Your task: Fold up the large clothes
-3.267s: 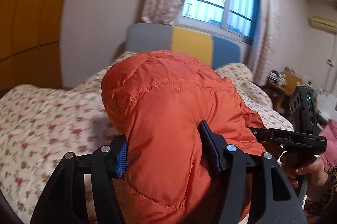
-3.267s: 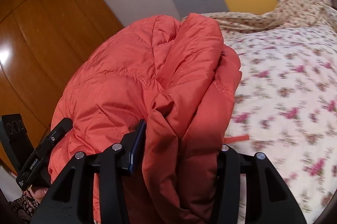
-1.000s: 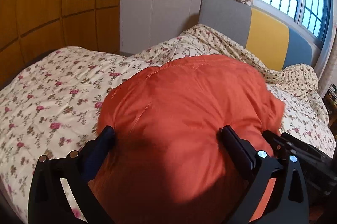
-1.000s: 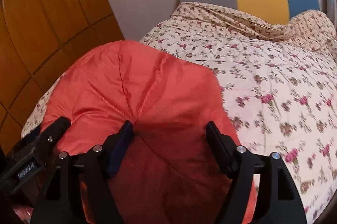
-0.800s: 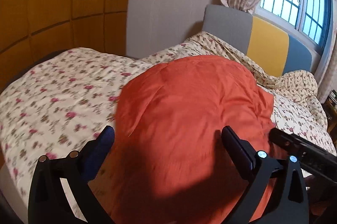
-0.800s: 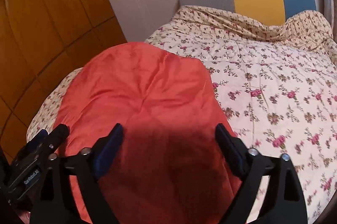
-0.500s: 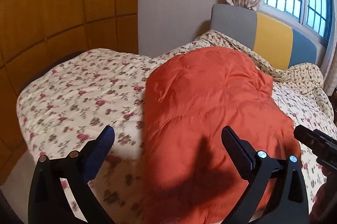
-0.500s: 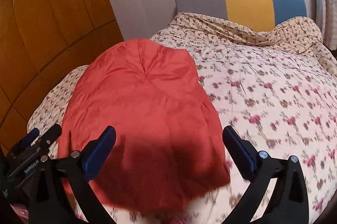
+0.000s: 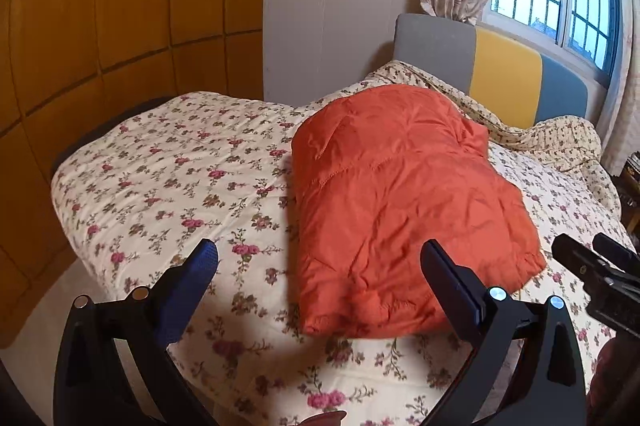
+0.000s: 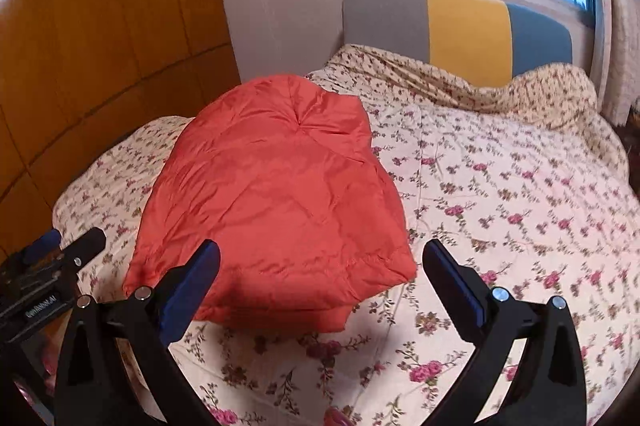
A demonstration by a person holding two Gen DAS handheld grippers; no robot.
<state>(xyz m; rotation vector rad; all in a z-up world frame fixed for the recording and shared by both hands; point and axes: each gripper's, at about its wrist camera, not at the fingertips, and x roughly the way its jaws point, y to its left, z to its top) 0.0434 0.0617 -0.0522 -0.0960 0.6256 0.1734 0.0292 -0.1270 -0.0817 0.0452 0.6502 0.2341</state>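
A puffy orange quilted jacket lies folded into a thick, rounded oblong on the flowered bed, its long axis running toward the padded headboard. The left claw and the right claw hang above the near edge, both spread wide and empty, the right one's jaws having just been opening.

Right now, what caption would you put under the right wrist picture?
Folded orange jacket resting on the flowery bed, with the right tool open above it.
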